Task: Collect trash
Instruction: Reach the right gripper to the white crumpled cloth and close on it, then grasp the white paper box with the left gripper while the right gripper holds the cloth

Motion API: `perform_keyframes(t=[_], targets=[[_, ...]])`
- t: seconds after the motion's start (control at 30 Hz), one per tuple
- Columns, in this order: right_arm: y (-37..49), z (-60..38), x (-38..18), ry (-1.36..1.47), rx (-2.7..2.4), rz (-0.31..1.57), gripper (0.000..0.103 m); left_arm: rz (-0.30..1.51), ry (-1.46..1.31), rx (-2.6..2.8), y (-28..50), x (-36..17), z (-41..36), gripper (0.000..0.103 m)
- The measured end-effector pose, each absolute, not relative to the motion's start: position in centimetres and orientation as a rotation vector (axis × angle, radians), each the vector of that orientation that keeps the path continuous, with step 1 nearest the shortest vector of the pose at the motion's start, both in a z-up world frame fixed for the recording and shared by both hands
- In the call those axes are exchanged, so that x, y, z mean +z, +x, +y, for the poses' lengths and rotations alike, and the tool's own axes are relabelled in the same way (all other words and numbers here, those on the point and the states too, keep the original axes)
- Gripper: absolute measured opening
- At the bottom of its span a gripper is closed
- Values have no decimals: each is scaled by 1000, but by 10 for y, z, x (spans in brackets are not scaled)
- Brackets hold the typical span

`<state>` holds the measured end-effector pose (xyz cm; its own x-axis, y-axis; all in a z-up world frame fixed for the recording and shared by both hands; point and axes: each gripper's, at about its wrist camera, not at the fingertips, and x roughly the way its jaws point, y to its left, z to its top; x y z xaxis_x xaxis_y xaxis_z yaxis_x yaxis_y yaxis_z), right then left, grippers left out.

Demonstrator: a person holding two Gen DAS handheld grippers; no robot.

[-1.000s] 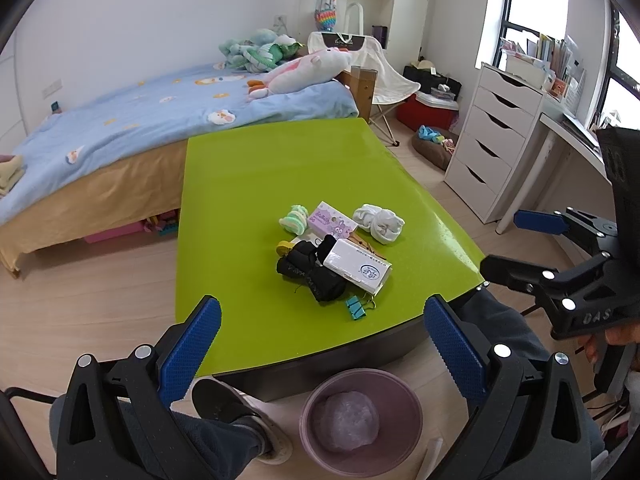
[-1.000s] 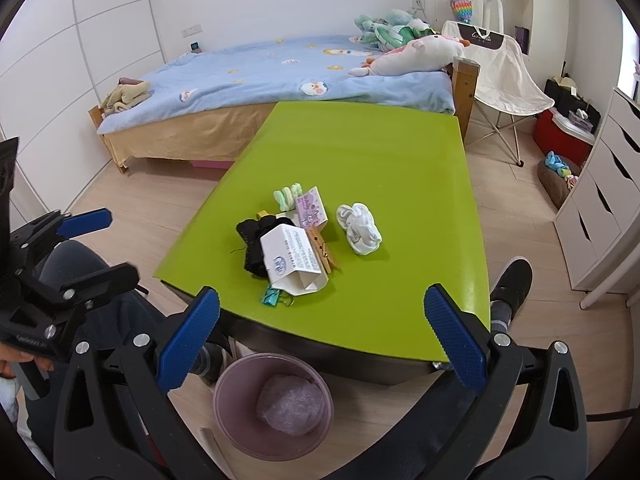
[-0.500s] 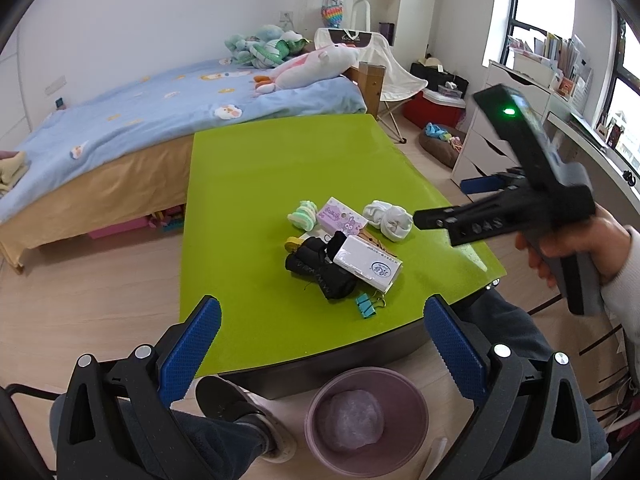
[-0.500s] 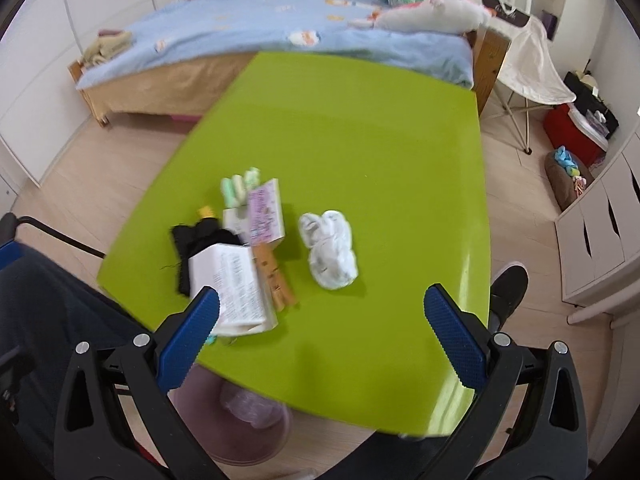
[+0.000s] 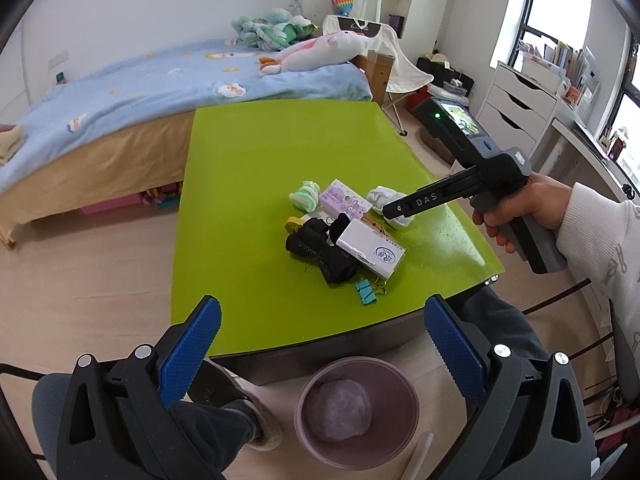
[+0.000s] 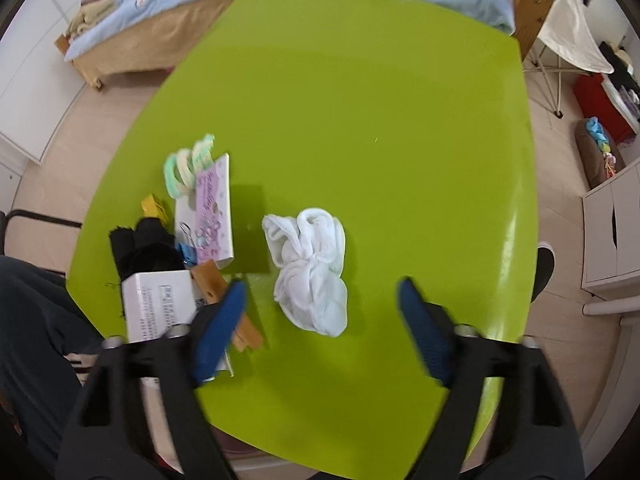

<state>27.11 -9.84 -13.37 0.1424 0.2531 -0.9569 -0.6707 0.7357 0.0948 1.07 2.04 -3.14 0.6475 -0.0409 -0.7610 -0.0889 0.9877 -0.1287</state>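
Observation:
A crumpled white tissue (image 6: pixel 310 270) lies on the green table (image 6: pixel 360 100), also in the left wrist view (image 5: pixel 386 196). My right gripper (image 6: pixel 324 330) is open, just above the table, its fingers either side of the tissue's near end. In the left wrist view its black body (image 5: pixel 432 200) reaches over the tissue. My left gripper (image 5: pixel 322 350) is open and empty, back off the table's near edge, above a mauve trash bin (image 5: pixel 356 412) on the floor holding a wad of plastic.
Left of the tissue lies a pile: a purple card pack (image 6: pixel 212 212), white box (image 6: pixel 158 304), black cloth (image 6: pixel 140 248), green-white hair ties (image 6: pixel 186 166), wooden clothespins (image 6: pixel 224 300), blue binder clips (image 5: pixel 368 292). A bed (image 5: pixel 140 92) stands beyond the table, drawers (image 5: pixel 516 108) to the right.
My right gripper has moved from beside the table forward and down over it, closing in on the white tissue. My left gripper has barely moved.

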Motion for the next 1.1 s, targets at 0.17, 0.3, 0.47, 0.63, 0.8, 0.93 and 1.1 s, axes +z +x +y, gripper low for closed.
perform_keyframes(t=[0.17, 0.3, 0.47, 0.63, 0.8, 0.93, 1.1], targets=[[267, -96, -139, -396, 700, 1256, 30, 879, -170, 20, 13, -35, 20, 97], [260, -101, -135, -383, 708, 1217, 27, 885, -177, 15, 17, -35, 20, 97], [253, -110, -121, -320, 705, 1177, 26, 886, -168, 3, 23, -35, 16, 97], [239, -125, -105, -266, 716, 1170, 26, 893, -145, -34, 35, -35, 12, 97], [227, -137, -99, -241, 726, 1170, 26, 908, -114, -93, 51, -36, 7, 97], [223, -145, -100, -233, 724, 1181, 26, 938, -65, -152, 72, -40, 1, 97], [219, -158, -103, -229, 716, 1190, 26, 1004, -18, -241, 99, -53, -5, 97]])
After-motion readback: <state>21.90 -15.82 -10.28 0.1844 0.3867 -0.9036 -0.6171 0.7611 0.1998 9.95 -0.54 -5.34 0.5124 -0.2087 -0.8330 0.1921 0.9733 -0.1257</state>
